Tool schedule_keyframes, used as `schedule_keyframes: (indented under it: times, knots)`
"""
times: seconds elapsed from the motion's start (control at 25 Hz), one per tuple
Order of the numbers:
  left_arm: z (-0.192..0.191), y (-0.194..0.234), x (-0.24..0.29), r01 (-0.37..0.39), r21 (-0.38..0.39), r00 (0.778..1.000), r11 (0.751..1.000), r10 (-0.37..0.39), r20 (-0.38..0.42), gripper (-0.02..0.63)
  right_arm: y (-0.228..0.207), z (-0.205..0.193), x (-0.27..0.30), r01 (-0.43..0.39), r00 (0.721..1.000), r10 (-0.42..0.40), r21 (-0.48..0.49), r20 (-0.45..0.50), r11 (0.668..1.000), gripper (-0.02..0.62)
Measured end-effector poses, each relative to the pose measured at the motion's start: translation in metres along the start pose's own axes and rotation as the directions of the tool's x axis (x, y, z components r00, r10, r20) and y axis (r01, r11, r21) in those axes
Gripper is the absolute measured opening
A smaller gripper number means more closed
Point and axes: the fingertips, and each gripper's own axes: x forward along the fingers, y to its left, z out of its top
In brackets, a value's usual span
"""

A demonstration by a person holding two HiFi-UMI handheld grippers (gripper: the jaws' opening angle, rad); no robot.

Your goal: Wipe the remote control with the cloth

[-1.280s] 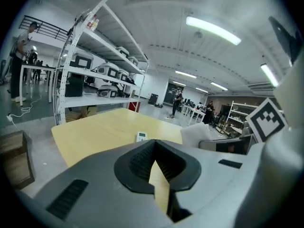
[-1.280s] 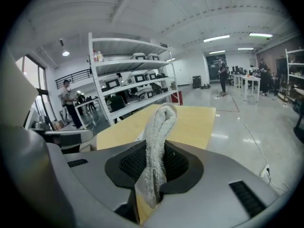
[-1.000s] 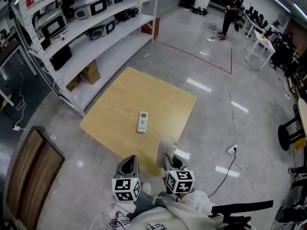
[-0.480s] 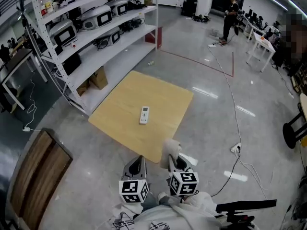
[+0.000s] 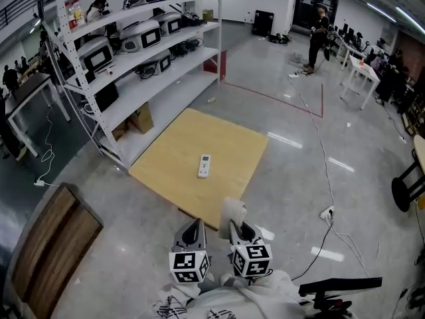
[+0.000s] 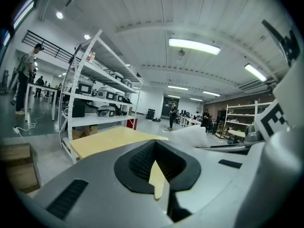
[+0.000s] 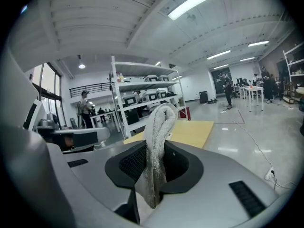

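My right hand-held gripper is clamped on a folded off-white terry cloth, whose loop sticks out past the jaws so the soft part meets the work first. My left hand-held gripper is closed on nothing, free to steady things, I judge. Both hang just off the near corner of the low square pale-wood surface. The slim white remote control lies near that surface's middle, face up, well apart from the cloth and not yet wiped.

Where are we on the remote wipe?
Done: cloth is clamped in the right tool. In hand: both tools hang near the person's body, short of the table; left tool is shut, empty. Left: all the wiping; the remote control lies mid-table, untouched by the cloth.
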Motion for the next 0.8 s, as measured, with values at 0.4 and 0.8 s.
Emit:
schedule_keyframes:
  times: [0.4,0.8]
  knots:
    - [0.002,0.007,0.002,-0.016,-0.011,1.000,1.000,0.016,0.007,0.003,-0.002,0.002,0.003,-0.002,1.000,0.002,0.009,0.009,1.000,0.089]
    - [0.003,0.017,0.003,-0.034,-0.011,0.999,0.999,0.034,0.002,0.003,0.000,0.003,0.007,-0.005,1.000,0.005,0.010,-0.001,1.000,0.089]
